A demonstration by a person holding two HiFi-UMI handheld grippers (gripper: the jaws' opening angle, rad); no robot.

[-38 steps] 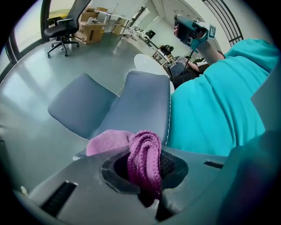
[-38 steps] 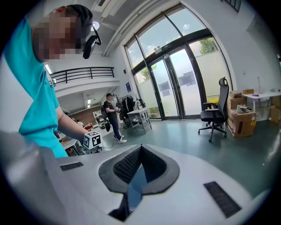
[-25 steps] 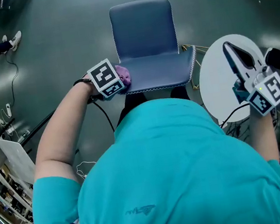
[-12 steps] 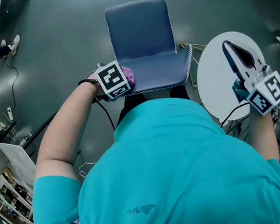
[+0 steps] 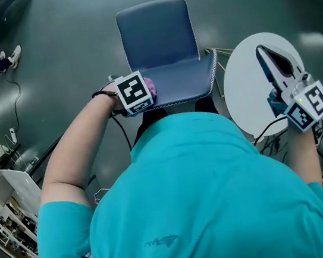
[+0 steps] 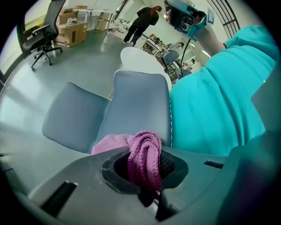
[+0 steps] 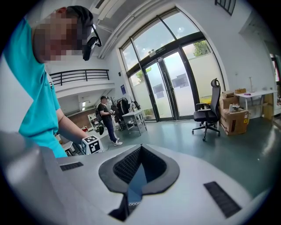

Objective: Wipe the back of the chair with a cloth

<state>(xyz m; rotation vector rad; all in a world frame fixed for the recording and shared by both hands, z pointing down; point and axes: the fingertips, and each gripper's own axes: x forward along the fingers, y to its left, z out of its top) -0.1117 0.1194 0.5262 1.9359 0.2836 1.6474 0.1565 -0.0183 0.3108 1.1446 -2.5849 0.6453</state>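
Two hand-held grippers are worked by a person in a teal shirt standing behind a blue chair. The left gripper has its jaws clamped on a bunched pink cloth at the left end of the chair back. The right gripper, jaws closed together and empty, hangs above a round white table, well apart from the chair.
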